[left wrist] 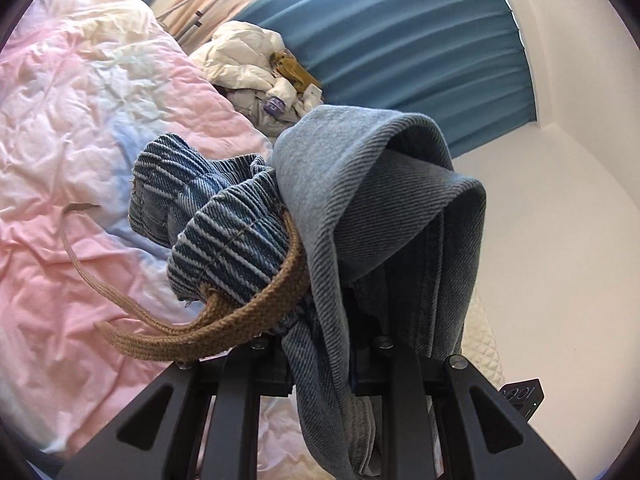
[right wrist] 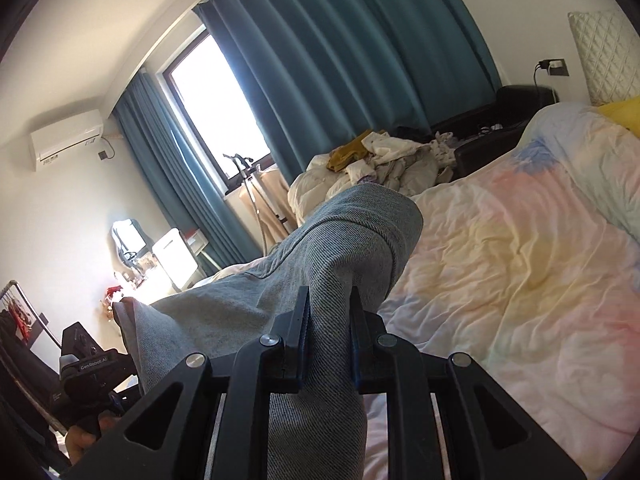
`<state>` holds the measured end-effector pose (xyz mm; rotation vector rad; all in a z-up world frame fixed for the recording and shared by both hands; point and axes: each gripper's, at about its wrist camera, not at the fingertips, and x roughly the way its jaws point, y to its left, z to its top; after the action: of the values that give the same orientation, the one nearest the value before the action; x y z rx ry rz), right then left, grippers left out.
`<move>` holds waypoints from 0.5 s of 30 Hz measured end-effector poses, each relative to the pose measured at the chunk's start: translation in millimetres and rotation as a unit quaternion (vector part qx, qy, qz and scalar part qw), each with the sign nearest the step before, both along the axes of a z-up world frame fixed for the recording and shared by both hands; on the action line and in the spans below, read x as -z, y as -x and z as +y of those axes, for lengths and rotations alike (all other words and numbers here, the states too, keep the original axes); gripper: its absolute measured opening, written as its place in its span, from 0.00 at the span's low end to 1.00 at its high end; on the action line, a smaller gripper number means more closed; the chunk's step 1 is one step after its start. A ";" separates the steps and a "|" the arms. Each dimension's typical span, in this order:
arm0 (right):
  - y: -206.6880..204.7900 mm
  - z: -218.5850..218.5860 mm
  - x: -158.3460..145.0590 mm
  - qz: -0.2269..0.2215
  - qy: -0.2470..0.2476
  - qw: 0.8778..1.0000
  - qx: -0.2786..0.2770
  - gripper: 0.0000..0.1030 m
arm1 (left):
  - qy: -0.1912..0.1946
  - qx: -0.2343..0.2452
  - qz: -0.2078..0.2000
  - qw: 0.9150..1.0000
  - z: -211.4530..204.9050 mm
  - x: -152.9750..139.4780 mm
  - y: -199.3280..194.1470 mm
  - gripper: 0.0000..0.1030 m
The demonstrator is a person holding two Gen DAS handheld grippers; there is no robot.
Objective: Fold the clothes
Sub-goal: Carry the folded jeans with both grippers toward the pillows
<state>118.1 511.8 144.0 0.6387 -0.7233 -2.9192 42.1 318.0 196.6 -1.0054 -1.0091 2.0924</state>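
Jeans, one pair of blue denim, hang in the air above the bed, held up between the two grippers. The left gripper pinches a bunched wad of the denim at the elastic waistband, and one tan woven drawstring loops out of the waistband and dangles to the left over the quilt. The right gripper has its two blue-padded fingers pressed onto a fold of the grey-blue cloth, which rises in a hump in front of it and trails off to the left toward the other tool, seen low at the left edge of the right wrist view with a hand under it. Below lies one pastel quilt, pink, yellow and pale blue, crumpled. Beyond the bed sits one heap of pale laundry with a mustard piece on top. Teal curtains flank one bright window; one air conditioner hangs on the wall. The denim blocks much of each view.
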 end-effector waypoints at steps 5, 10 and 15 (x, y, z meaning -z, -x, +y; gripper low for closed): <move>-33.9 67.3 -9.5 0.017 0.000 0.999 0.047 0.14 | 0.010 0.064 0.030 0.997 73.6 -2.0 9.0 0.18; -61.0 127.0 -5.6 0.018 -0.004 0.995 0.098 0.14 | 0.009 0.126 0.032 0.991 175.1 -2.3 25.2 0.18; -85.3 185.9 9.2 0.011 0.010 0.990 0.141 0.14 | 0.024 0.177 0.027 0.984 258.7 25.3 66.4 0.18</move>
<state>203.4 697.6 134.8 0.5409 -0.9081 -3.1606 -24.3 576.8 171.3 -1.0600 -0.6963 1.8456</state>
